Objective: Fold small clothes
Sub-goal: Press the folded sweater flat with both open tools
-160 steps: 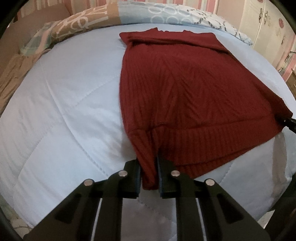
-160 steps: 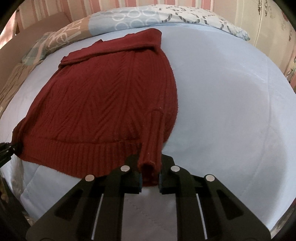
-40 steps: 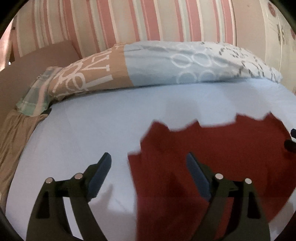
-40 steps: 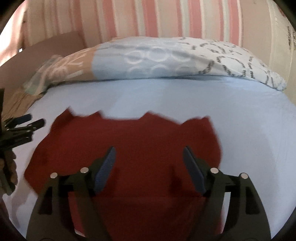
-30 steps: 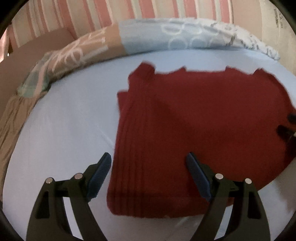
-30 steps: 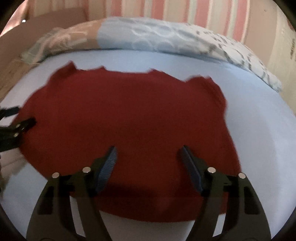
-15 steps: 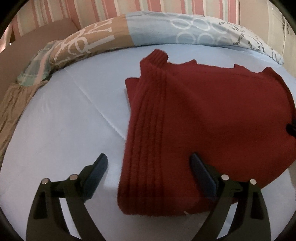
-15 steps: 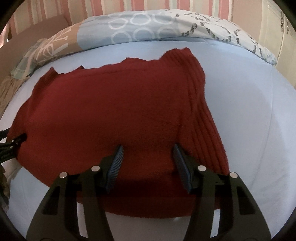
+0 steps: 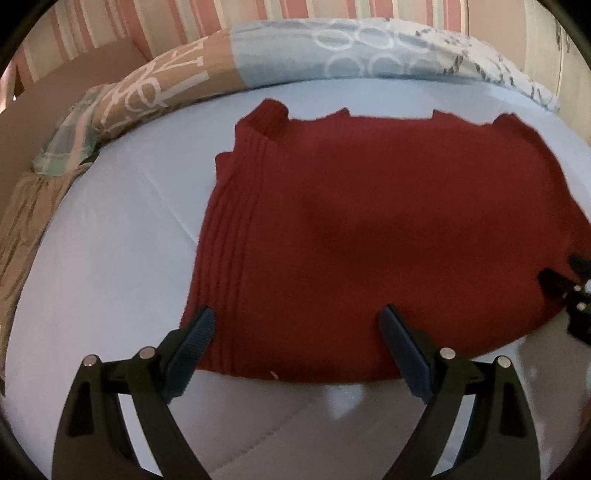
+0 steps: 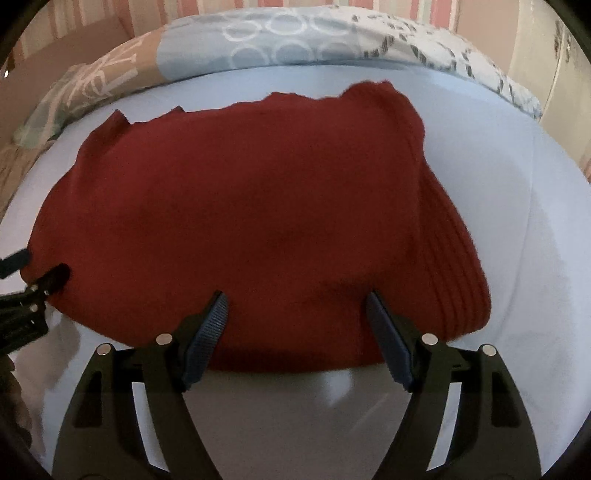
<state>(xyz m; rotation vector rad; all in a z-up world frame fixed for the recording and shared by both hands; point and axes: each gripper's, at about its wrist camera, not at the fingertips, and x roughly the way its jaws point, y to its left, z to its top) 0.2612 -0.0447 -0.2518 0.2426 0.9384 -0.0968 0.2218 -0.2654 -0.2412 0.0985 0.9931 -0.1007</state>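
Observation:
A dark red knitted sweater (image 9: 369, 229) lies folded in half on the pale blue bed cover (image 9: 110, 240), its ribbed edge at the left. It also shows in the right wrist view (image 10: 240, 221), ribbed edge at the right. My left gripper (image 9: 297, 332) is open and empty, just above the sweater's near left edge. My right gripper (image 10: 295, 317) is open and empty, above the near right edge. Each gripper shows at the side of the other's view: the right one (image 9: 569, 291) and the left one (image 10: 29, 288).
A patterned pillow (image 9: 295, 48) in tan, blue and white lies across the head of the bed, also in the right wrist view (image 10: 295, 40). A striped pink wall (image 9: 184, 22) stands behind. A tan blanket (image 9: 22, 221) hangs at the left side.
Both grippers let go of the sleeves and opened after the sweater's near half was folded over the far half. Since half a second ago both have drawn back slightly toward the near edge.

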